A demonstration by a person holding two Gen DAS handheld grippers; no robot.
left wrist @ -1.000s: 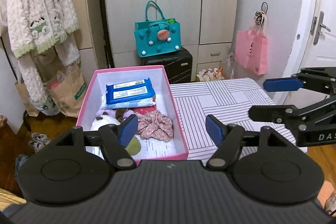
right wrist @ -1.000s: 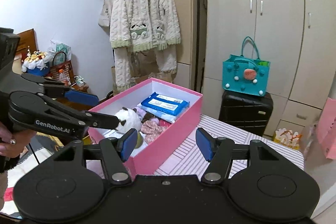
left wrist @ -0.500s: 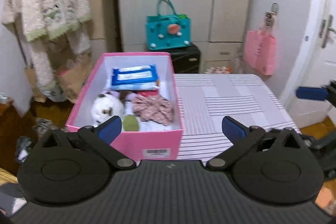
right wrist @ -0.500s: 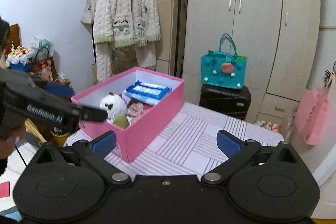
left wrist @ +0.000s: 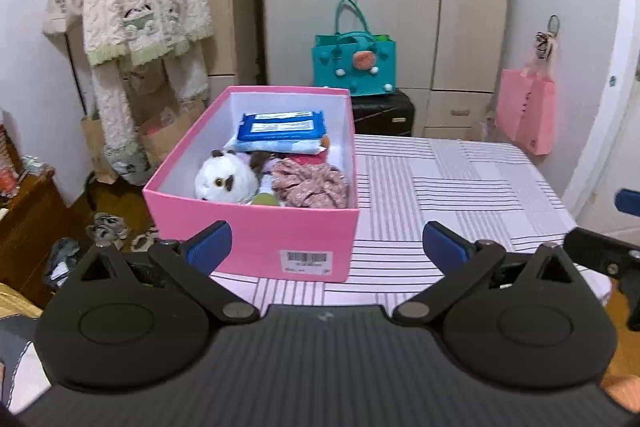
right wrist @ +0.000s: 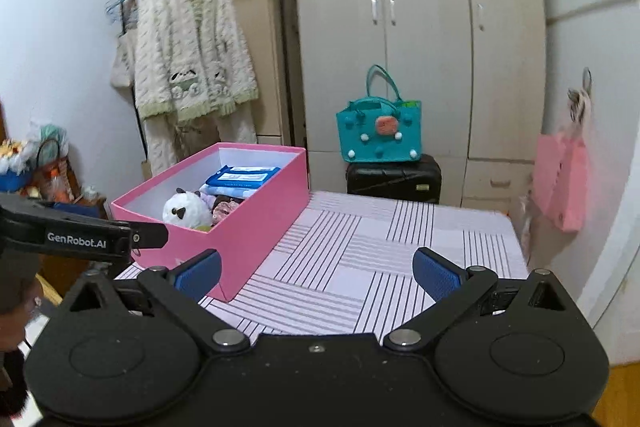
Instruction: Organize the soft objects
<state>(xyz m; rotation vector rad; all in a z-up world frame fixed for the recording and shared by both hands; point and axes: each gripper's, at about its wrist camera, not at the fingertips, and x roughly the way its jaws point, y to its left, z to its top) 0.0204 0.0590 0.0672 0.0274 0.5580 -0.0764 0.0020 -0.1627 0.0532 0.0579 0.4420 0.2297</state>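
1. One pink box point(left wrist: 256, 227), made of cardboard w/ straight sides and a white inside, sits on the left part of the table point(left wrist: 460, 187). The tablecloth is flat and pale w/ dark stripes.
2. The soft things are in the box: one round fluffy white plush toy point(left wrist: 224, 181), one crumpled pink flowery cloth point(left wrist: 310, 183), and one flat shiny blue wipes pack point(left wrist: 280, 127) at the far end.
3. Left gripper point(left wrist: 326, 241) is spread wide w/ nothing in it, in front of the box's near wall.
4. Right gripper point(right wrist: 316, 273) is also spread wide and empty, over the bare cloth beside the box.
5. Each gripper has 2 blue ribbed pads on black plastic arms.
6. Behind: one teal felt bag point(right wrist: 380, 131) on one black hard suitcase point(right wrist: 394, 177), and one fuzzy cream robe point(right wrist: 188, 51) on a rack.
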